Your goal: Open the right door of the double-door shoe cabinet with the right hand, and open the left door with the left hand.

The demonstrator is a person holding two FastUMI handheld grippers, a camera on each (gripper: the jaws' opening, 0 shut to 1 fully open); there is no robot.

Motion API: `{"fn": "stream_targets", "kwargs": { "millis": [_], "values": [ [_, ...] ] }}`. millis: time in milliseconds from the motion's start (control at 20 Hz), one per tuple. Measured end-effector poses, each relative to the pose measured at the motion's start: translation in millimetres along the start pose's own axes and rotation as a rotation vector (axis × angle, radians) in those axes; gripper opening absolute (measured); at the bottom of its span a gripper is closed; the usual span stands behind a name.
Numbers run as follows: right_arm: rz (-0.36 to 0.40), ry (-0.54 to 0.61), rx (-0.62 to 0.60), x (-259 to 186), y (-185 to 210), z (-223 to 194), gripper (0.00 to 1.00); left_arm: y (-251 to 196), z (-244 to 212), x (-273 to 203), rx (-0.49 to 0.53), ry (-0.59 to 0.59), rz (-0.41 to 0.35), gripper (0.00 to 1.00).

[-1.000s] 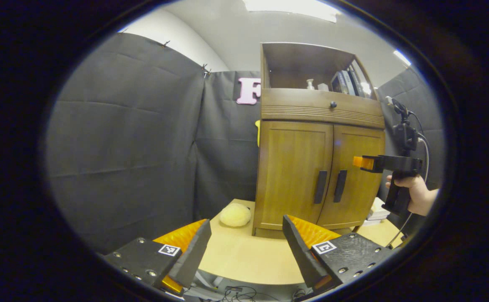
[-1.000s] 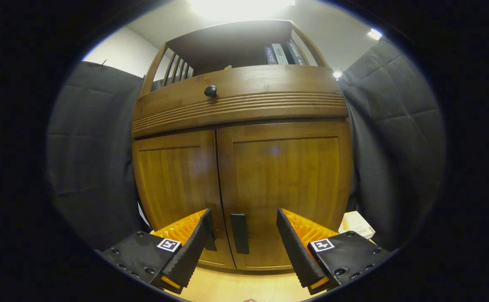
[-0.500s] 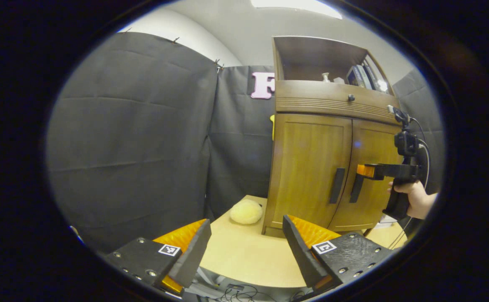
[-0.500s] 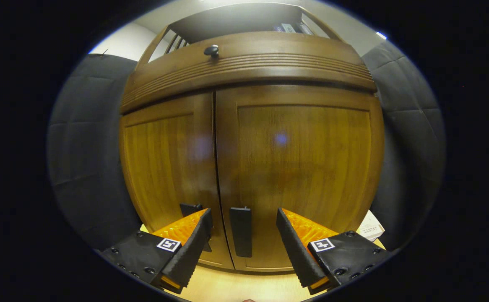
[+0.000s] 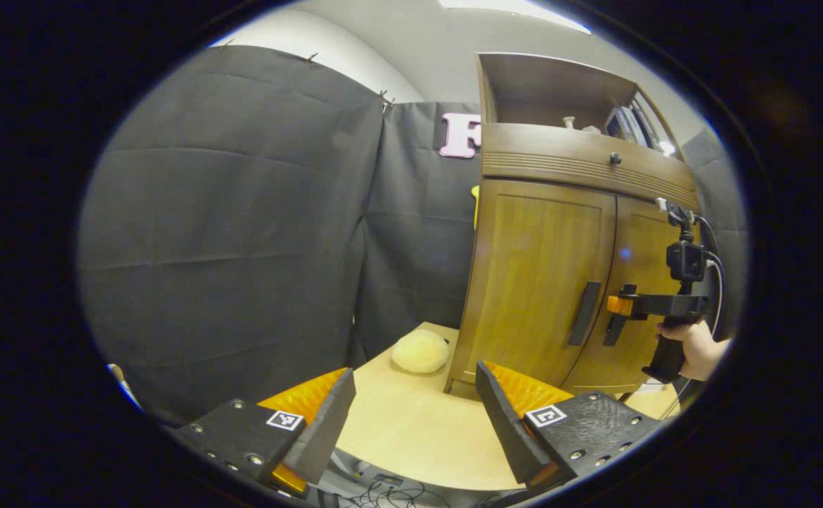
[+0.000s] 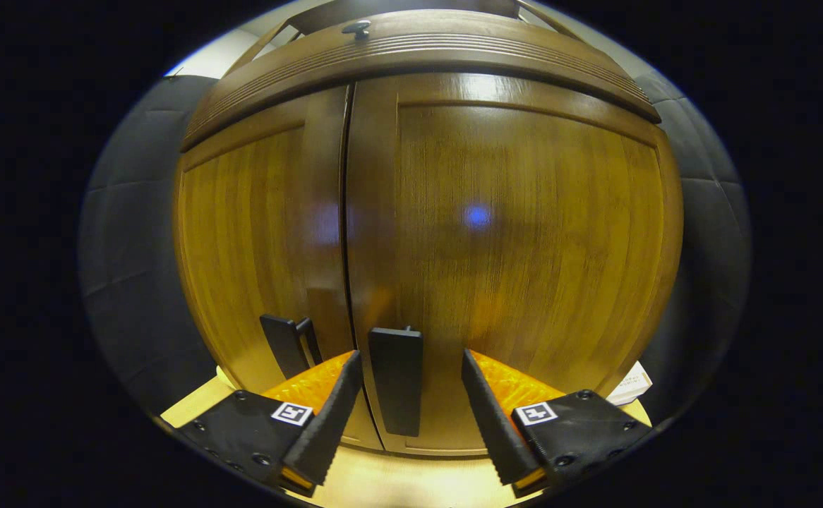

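My right hand-held gripper (image 6: 406,409) is wide open, empty, its fingers straddling the right door's handle (image 6: 396,379) at 6 o'clock. I should close squarely, then pull outward. My left hand-held gripper (image 5: 411,416), open and empty, hangs over the counter (image 5: 411,437); the shoe cabinet (image 5: 545,268) stands beyond at 2 o'clock, both doors closed.

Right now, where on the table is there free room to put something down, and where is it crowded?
The table is bare between the left gripper and the cabinet, beside the yellow plush. It is crowded at the door handles: the right gripper, open, straddles the right door handle, with the left door handle close by.
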State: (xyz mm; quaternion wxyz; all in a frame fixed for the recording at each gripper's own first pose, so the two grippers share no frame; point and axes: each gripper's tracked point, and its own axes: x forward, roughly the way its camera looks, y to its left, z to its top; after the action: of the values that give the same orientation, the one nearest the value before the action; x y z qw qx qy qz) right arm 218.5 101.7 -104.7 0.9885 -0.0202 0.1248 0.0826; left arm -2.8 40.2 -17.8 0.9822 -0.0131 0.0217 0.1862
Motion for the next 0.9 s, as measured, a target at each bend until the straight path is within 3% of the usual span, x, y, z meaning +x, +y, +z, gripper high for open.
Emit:
{"fn": "stream_targets", "kwargs": {
  "millis": [150, 200, 300, 500, 700, 900],
  "values": [
    [-0.017, 0.012, -0.001, 4.1, -0.2, -2.2, 0.67, 1.4, -3.2, 0.9, 0.016, 0.013, 0.010, 1.00],
    [0.009, 0.008, 0.000, 4.7, 7.2, -0.6, 0.61, 3.0, -3.7, 0.6, 0.027, 0.018, 0.017, 1.00],
    [-0.007, 0.006, -0.003, 6.5, 9.7, -2.4, 0.34, 3.5, -4.5, 1.0, 0.045, 0.018, 0.023, 1.00],
    [0.022, 0.018, 0.106, 11.8, 11.5, -7.3, 0.30, 2.8, -3.7, 0.6, 0.051, 0.004, 0.012, 1.00],
    [0.081, 0.008, 0.069, 10.4, 12.6, -8.0, 0.17, 0.9, -3.8, -0.5, 0.049, 0.016, -0.002, 1.00],
    [0.089, 0.025, 0.050, 7.2, 12.7, -7.4, 0.06, 0.6, -3.9, -0.3, 0.063, 0.017, -0.016, 1.00]
  ]
}}
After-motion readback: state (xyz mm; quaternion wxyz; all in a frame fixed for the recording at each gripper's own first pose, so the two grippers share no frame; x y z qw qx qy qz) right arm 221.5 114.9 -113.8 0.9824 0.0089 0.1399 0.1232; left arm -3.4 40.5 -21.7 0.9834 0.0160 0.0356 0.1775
